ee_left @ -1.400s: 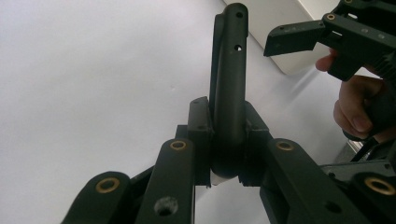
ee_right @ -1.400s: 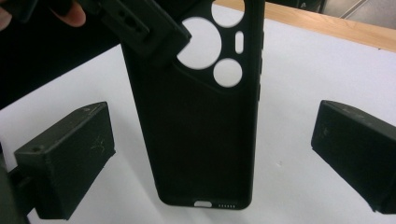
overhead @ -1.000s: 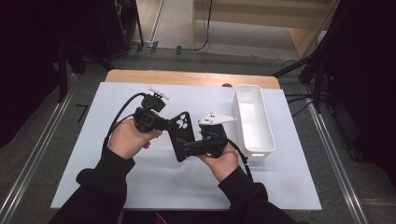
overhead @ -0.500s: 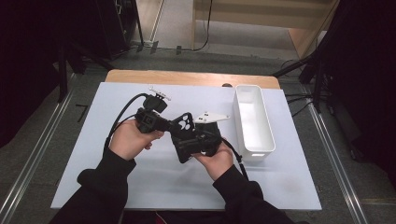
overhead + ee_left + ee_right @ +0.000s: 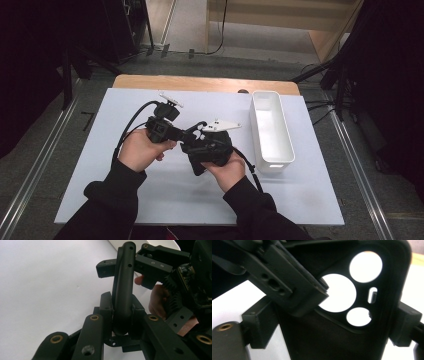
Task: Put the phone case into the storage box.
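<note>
I'm clamping my left gripper [image 5: 120, 317] on the thin edge of a black phone case [image 5: 123, 287], holding it up above the white worktop [image 5: 100, 165]. My right gripper [image 5: 332, 322] is straddling the case's wide back [image 5: 332, 340], and its jaws have just been closing in, pads at both sides. The handover looks half done; placing it is left, I judge. The white bin [image 5: 272, 127] is sitting clear to the right, well inside the worktop's edge, with open room around.
</note>
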`<state>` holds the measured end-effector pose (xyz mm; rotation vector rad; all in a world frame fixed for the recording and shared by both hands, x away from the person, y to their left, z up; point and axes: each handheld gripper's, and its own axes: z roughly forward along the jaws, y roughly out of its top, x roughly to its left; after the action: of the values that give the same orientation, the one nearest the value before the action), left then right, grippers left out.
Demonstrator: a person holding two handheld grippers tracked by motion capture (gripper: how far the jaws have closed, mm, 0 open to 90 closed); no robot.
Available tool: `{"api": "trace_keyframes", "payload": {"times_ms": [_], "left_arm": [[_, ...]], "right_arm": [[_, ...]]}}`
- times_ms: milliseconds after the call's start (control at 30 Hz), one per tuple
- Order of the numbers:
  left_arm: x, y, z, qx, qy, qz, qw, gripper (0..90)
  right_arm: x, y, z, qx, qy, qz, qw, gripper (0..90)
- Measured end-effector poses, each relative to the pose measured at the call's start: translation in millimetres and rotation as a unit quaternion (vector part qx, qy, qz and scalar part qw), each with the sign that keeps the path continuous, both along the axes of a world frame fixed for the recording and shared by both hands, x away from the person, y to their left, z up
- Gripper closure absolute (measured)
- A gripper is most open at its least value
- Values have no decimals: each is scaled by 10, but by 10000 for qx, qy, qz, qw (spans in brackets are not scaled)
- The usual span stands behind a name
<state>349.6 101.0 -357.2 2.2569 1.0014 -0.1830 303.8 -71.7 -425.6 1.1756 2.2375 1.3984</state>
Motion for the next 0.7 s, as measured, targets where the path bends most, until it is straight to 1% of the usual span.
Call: {"api": "trace_keyframes", "payload": {"times_ms": [167, 267, 333, 400, 600, 633, 700], "left_arm": [[-3, 6, 11, -52, -12, 16, 10000, 778], [-2, 16, 19, -44, -41, -23, 10000, 777], [-6, 16, 28, -79, -70, -11, 9999, 775], [-7, 20, 42, -124, -70, 36, 9999, 747], [-4, 78, 110, -178, -151, 93, 9997, 676], [-9, 88, 126, -208, -161, 138, 9996, 664], [-5, 111, 145, -206, -187, 117, 9995, 638]], "right_arm": [[-14, -1, 19, -53, -63, 12, 10000, 121], [-14, -6, 34, -53, -57, 42, 10000, 126], [-14, -6, 43, -56, -49, 55, 10000, 128], [-15, -6, 49, -49, -31, 74, 10000, 129], [-9, -4, 35, -68, 14, 139, 9999, 129], [-7, -3, 30, -66, 39, 146, 9999, 129], [-7, -4, 23, -64, 74, 157, 9998, 130]]}}
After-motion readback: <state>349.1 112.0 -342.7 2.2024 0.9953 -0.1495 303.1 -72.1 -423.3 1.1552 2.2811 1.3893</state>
